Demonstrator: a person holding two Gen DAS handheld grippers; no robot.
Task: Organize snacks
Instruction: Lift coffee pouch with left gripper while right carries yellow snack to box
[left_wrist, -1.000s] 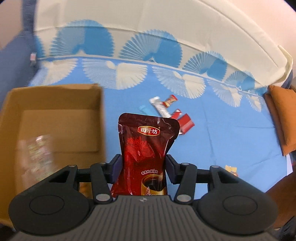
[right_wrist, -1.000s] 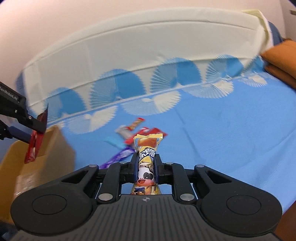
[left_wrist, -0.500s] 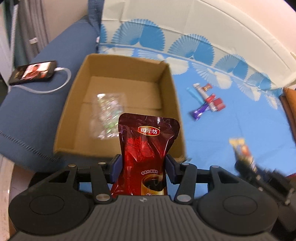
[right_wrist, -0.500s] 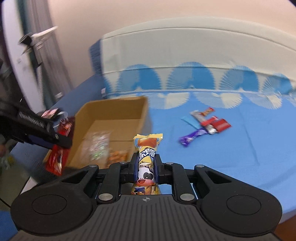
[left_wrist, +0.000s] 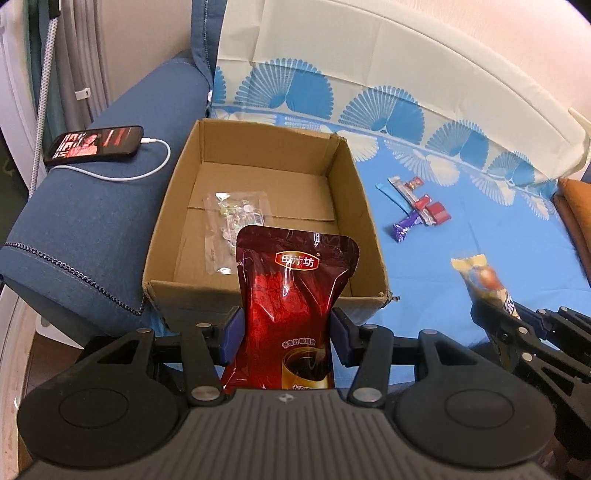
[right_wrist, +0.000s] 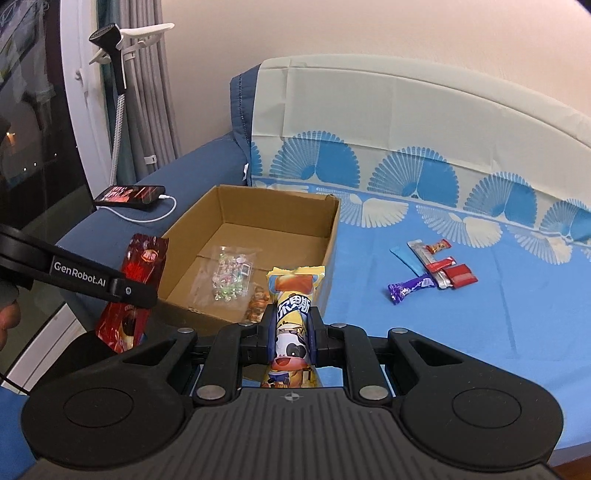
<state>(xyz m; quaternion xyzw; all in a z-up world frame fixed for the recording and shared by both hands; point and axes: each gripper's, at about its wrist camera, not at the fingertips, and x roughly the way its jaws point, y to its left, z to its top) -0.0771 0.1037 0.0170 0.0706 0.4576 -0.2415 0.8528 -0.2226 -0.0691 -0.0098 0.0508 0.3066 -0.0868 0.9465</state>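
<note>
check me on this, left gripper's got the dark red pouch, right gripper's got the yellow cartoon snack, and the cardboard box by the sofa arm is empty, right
Not quite: the cardboard box is not empty. The left wrist view shows a clear bag of candies lying on its floor. The rest holds: the left gripper grips the dark red pouch, and the right gripper is shut on the yellow cartoon snack.

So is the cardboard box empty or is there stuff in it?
Not empty. The open cardboard box already holds a clear bag of candies on its floor, plus a small orange snack packet near the front wall.
</note>
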